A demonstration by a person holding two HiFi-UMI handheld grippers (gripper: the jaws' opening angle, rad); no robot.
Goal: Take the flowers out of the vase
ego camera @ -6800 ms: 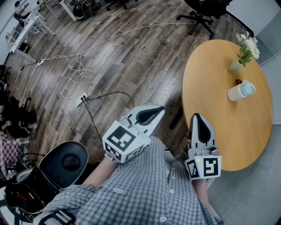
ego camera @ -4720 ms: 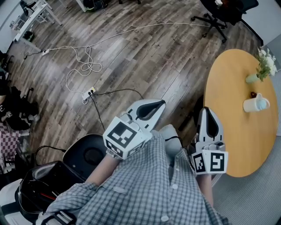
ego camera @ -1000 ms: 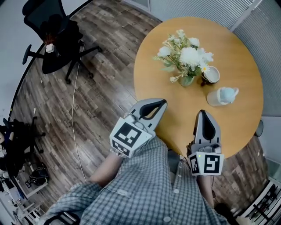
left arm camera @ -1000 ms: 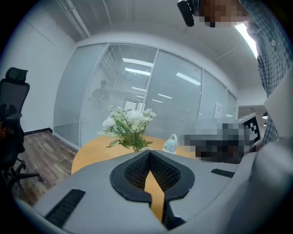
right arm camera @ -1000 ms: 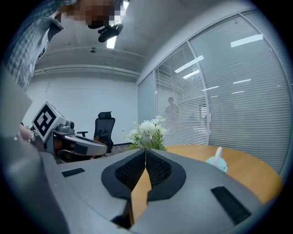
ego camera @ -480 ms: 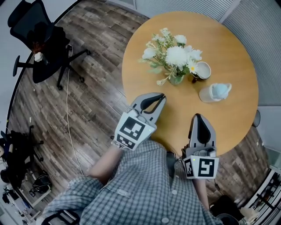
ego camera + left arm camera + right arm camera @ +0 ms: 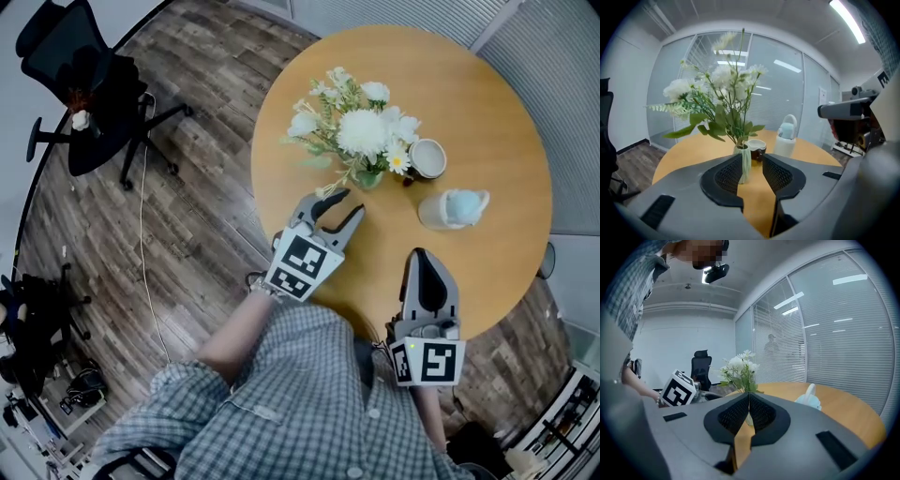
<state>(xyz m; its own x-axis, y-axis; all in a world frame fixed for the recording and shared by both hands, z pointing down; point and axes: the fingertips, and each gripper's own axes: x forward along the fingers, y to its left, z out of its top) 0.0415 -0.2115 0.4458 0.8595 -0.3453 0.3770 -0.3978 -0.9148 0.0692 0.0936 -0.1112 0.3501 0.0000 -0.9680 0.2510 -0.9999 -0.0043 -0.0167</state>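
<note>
Left gripper [image 7: 339, 208] opening just short of the vase [image 7: 367, 178] on the round wooden table [image 7: 497, 103].
Its jaws have just been opening and stand apart with nothing between them. Seen along them, the pale green ribbed vase stands upright beyond the tips, untouched, with the white flowers [image 7: 361, 127] and green leaves in it. A white cup [image 7: 429, 157] sits just beside the vase, and a pale jug with a blue lid [image 7: 448, 208] is near that. The right gripper [image 7: 420, 255] hangs over the table's near edge, jaws closed together and empty.
</note>
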